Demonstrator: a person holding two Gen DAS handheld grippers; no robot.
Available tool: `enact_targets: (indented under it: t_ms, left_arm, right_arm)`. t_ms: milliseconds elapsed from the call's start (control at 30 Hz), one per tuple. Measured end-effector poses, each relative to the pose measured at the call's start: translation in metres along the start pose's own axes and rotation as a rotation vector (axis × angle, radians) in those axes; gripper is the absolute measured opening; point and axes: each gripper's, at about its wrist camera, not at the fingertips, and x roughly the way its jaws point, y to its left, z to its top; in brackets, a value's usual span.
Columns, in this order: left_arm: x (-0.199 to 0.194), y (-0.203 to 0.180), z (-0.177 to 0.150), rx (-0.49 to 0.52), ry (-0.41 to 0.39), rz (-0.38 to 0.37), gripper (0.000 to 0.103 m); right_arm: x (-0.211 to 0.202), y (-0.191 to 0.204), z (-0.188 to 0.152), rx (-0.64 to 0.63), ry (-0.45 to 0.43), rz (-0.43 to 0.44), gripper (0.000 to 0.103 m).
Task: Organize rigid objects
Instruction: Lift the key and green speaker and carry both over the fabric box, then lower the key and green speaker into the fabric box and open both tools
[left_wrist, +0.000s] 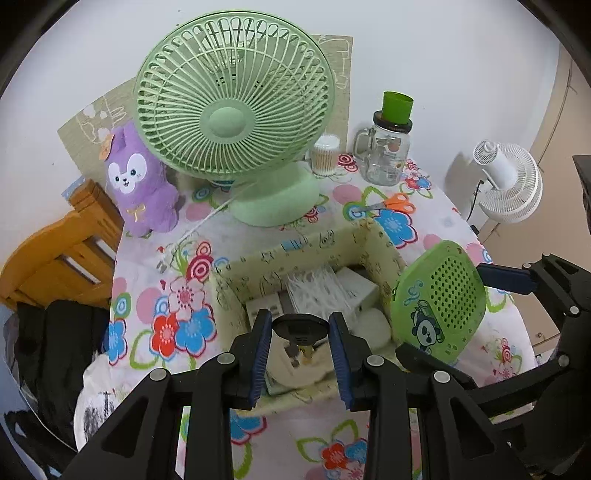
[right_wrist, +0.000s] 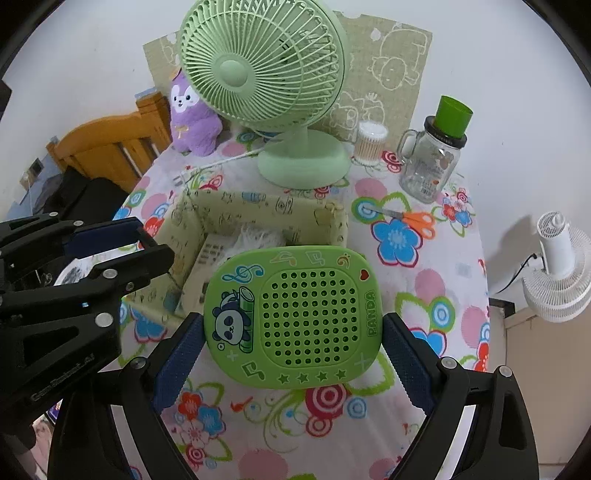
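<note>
In the left wrist view my left gripper (left_wrist: 300, 318) is shut on a small black object (left_wrist: 300, 328) with a brass tip. It hangs over the near end of a pale printed fabric box (left_wrist: 306, 251), which holds several white items. My right gripper (right_wrist: 293, 321) is shut on a flat green plastic case (right_wrist: 295, 317) with a panda picture and a grid of holes. The blue pads (right_wrist: 181, 354) press on its left and right edges. The case is off the table, by the box's (right_wrist: 258, 206) near right corner. The left gripper (right_wrist: 151, 240) shows at the left edge.
On the flowered tablecloth (left_wrist: 155, 295) stand a green desk fan (left_wrist: 236, 122), a purple plush (left_wrist: 138, 181), a cotton-swab tub (left_wrist: 325, 153) and a glass jar (left_wrist: 386, 155) with a green cup on top. Orange scissors (left_wrist: 391, 203) lie right of the fan. A wooden chair (left_wrist: 55, 254) is left, a white fan (left_wrist: 509, 184) right.
</note>
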Motion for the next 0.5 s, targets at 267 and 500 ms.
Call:
enact_targets:
  t_ms: [267, 500]
  left_arm:
    - [0.018, 0.013, 0.010, -0.008, 0.013, -0.031, 0.032]
    - [0.042, 0.013, 0.009, 0.003, 0.056, -0.059, 0.032]
  right_arm:
    - [0.008, -0.001, 0.015, 0.022, -0.004, -0.012, 0.095]
    - [0.016, -0.019, 0.011, 0.085, 0.030, -0.036, 0.095]
